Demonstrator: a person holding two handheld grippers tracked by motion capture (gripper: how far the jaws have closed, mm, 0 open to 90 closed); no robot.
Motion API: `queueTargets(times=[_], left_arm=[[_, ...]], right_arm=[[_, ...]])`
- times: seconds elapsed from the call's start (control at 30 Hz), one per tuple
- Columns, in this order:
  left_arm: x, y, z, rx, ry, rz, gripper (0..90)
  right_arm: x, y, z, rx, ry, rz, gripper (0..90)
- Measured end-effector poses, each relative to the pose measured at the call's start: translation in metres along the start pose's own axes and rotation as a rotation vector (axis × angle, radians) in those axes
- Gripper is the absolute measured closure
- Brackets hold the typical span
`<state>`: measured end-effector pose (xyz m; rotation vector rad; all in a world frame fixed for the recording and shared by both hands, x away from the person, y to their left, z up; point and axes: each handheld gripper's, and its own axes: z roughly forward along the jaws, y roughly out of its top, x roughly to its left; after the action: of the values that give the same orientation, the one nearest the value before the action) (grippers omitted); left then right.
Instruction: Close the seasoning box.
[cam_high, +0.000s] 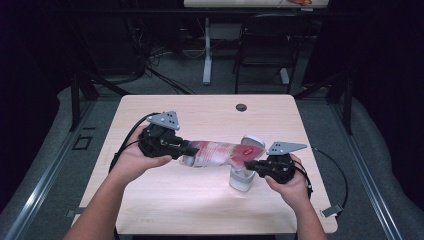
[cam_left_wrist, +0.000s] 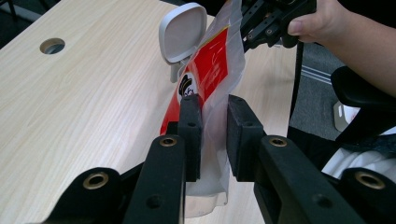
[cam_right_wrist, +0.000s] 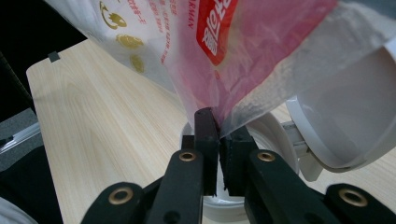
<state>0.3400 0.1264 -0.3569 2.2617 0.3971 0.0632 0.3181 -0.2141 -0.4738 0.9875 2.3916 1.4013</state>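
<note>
A clear plastic bag with red print (cam_high: 215, 152) hangs stretched almost level above the table between my two grippers. The left gripper (cam_high: 186, 149) is shut on its left end; in the left gripper view the pads (cam_left_wrist: 190, 121) squeeze the bag (cam_left_wrist: 212, 65), and the left gripper (cam_left_wrist: 215, 105) points along it. The right gripper (cam_high: 250, 165) pinches the bag's other end, with its jaws (cam_right_wrist: 219, 123) tight on the film (cam_right_wrist: 224, 51). Right under that end stands a white container (cam_high: 241, 181) with its flip lid (cam_high: 253, 140) standing open.
The light wooden table (cam_high: 200, 200) has a cable hole (cam_high: 241, 107) near its far edge. A black chair (cam_high: 267, 45) and a table leg stand behind it. Cables trail from both grippers across the table and off its sides.
</note>
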Motion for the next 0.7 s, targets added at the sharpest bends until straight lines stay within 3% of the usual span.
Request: queueTargets(times=[0.7], left_arm=[[-0.0015,0.0047,0.0012,-0.002,-0.008,0.004,78.0]], right_arm=[[-0.0012,-0.0009,-0.0015,0.000,-0.004,0.002,86.3]])
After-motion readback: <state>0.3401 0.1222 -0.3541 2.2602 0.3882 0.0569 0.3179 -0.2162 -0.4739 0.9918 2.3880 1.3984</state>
